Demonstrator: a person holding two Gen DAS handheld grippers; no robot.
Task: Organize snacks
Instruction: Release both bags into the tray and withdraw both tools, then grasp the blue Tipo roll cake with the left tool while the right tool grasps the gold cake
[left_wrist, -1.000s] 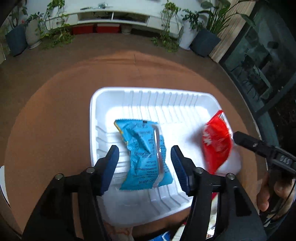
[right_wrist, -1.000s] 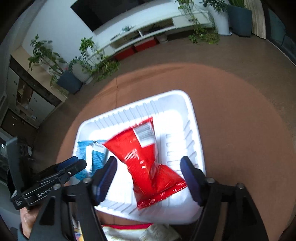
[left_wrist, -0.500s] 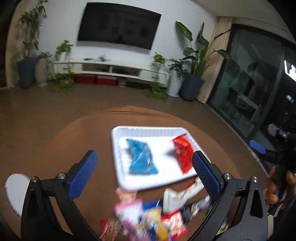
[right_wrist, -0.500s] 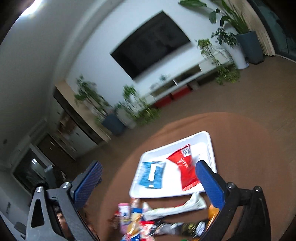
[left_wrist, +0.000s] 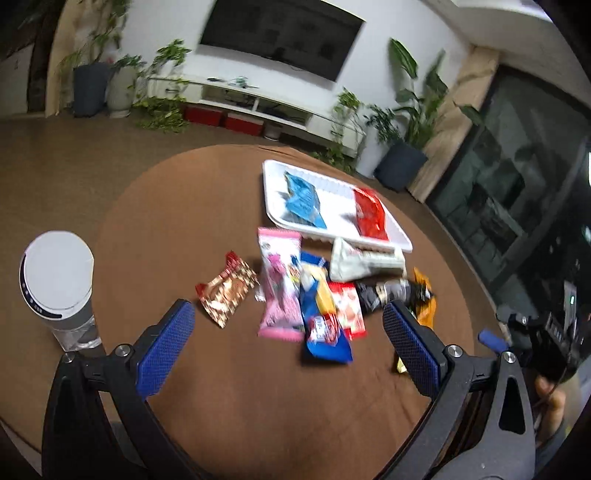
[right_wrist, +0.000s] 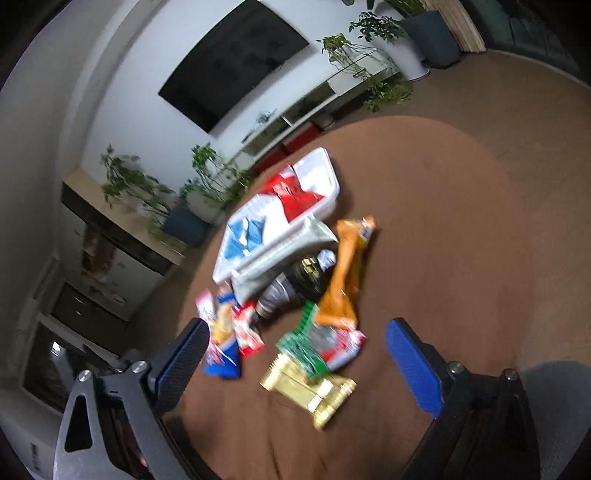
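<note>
Two snack packets lie in the white ribbed plastic tray (left_wrist: 391, 236) at the far side of the round brown table (left_wrist: 177, 206): a blue foil packet (left_wrist: 303, 201) at its left end, a red foil packet (left_wrist: 370, 213) at its right end. A loose pile of mixed snack packets (left_wrist: 317, 291) sits on the table just beside the tray's near rim. Left gripper (left_wrist: 288, 336): jaws wide apart, nothing between them, having just been opening. Right gripper (right_wrist: 295, 352): jaws also spread wide and empty, above the pile. A white-lidded cup (left_wrist: 59, 280) stands at the table's left edge.
</note>
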